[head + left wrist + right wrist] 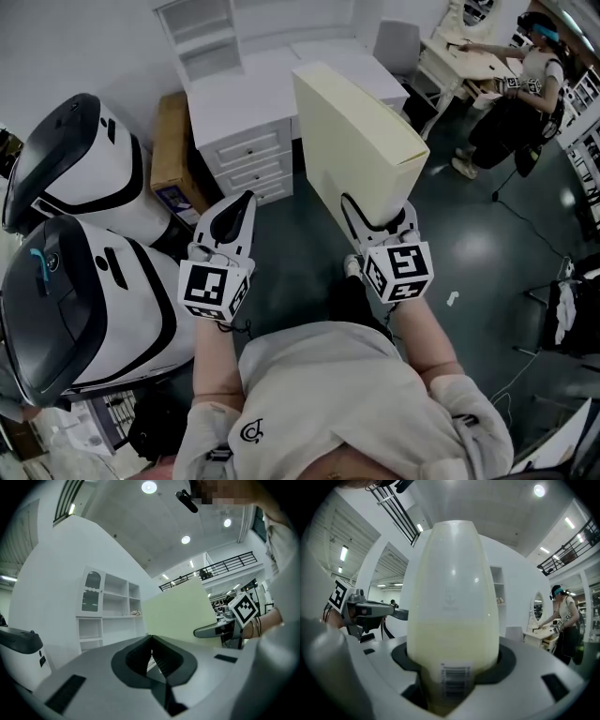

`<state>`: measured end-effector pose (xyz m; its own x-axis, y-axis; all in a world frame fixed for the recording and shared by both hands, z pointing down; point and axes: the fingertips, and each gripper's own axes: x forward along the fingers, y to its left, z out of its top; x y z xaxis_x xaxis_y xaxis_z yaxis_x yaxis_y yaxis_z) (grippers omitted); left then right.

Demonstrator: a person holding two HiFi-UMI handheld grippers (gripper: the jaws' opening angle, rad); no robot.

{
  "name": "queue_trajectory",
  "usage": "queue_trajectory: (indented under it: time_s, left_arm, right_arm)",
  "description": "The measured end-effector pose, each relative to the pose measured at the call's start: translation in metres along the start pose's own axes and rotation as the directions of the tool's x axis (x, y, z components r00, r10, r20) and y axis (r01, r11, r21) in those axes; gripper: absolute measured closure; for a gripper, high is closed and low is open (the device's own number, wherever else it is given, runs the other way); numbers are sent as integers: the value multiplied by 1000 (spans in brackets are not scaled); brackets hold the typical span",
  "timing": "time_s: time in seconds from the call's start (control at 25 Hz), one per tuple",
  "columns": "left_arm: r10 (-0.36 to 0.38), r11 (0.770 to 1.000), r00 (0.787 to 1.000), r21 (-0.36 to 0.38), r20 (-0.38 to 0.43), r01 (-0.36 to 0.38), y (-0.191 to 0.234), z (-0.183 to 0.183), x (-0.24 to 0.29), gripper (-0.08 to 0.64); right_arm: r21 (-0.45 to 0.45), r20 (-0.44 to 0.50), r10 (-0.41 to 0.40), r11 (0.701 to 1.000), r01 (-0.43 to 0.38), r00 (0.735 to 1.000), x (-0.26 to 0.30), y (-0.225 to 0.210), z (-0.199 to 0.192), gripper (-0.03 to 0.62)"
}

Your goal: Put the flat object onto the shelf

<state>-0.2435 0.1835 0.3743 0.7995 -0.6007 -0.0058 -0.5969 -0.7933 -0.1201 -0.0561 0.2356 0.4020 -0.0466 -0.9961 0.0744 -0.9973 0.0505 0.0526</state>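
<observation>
The flat object is a cream-coloured flat box (352, 145), held upright and tilted away from me. My right gripper (380, 217) is shut on its lower edge. In the right gripper view the box (452, 597) fills the middle, with a barcode label low between the jaws. My left gripper (239, 208) stands to the left of the box, apart from it, shut and holding nothing. In the left gripper view the box (180, 613) shows at right. The white shelf unit (202, 33) rises at the back behind a white drawer desk (248, 150), and it is in the left gripper view too, as open shelves (115, 609).
Two large white-and-black pod machines (84, 169) (75, 309) crowd the left side. A cardboard box (173, 150) leans beside the drawers. A grey chair (398, 42) stands at the back. At the far right a person (525, 84) works at a dressing table. Dark floor lies ahead.
</observation>
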Motion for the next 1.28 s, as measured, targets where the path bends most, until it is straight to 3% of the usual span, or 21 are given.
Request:
queue_trajectory:
  time_s: [0.52, 0.8, 1.04, 1.28]
  left_arm:
    - [139, 990, 989, -9, -50, -140, 22, -5, 158, 548]
    - [213, 977, 976, -13, -43, -214, 26, -1, 257, 548]
    - [256, 967, 965, 7, -62, -256, 28, -9, 317, 548]
    - [274, 961, 960, 41, -61, -272, 48, -5, 350, 548]
  right_arm:
    - [9, -15, 150, 989, -150, 989, 136, -126, 8, 313]
    - [-35, -16, 242, 969, -243, 970, 202, -206, 14, 316]
    - [-79, 9, 266, 961, -265, 964, 248, -253, 19, 324]
    - [-132, 26, 279, 953, -273, 960, 295, -274, 34, 325]
